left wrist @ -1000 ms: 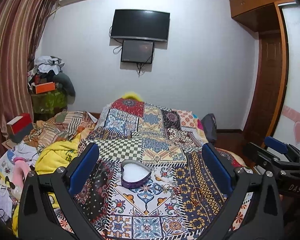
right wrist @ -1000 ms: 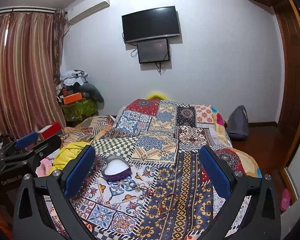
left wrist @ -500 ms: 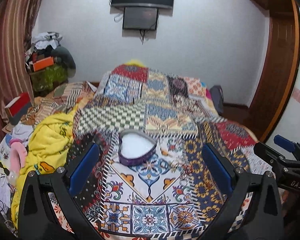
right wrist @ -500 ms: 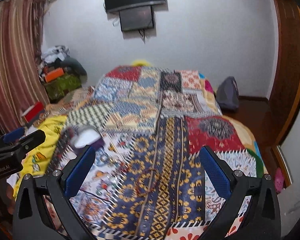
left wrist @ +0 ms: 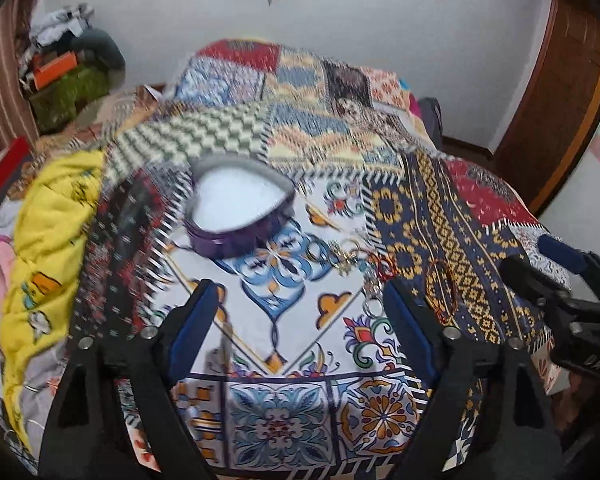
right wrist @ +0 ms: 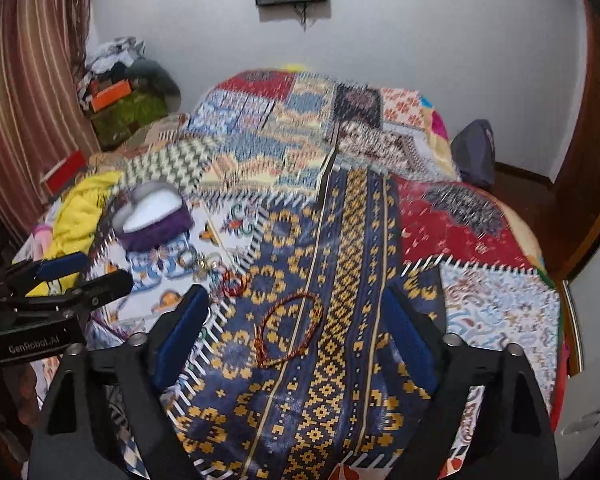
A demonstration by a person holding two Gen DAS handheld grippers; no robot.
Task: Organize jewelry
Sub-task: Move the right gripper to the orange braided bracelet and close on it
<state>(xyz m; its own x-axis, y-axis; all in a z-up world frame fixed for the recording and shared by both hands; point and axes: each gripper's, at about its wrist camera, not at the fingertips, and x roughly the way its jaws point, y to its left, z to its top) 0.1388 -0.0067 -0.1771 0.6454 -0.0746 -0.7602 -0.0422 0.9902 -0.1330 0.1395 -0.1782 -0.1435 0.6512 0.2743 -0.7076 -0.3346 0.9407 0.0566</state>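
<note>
A purple heart-shaped box (left wrist: 236, 212) with a white inside lies open on the patchwork bedspread (left wrist: 284, 412). To its right lies a small heap of rings and chains (left wrist: 352, 258), then a thin red bracelet (left wrist: 440, 292). My left gripper (left wrist: 300, 304) hovers above the bedspread in front of the box, jaws closing, nothing between them. In the right wrist view the box (right wrist: 152, 216) and the heap (right wrist: 208, 264) are at the left. My right gripper (right wrist: 294, 312) hangs over the red-brown cord bracelet (right wrist: 288, 328), jaws closing, pads clear of it.
A yellow blanket (left wrist: 48, 240) is bunched at the bed's left side. Boxes and clothes (right wrist: 120, 92) are piled by the curtain. A dark bag (right wrist: 474, 152) stands on the floor at the bed's far right, near a wooden door (left wrist: 560, 92).
Both grippers have tipped downward and sunk toward the bed, so the box and jewelry look larger and closer. The fingers of each gripper stand nearer together than before.
</note>
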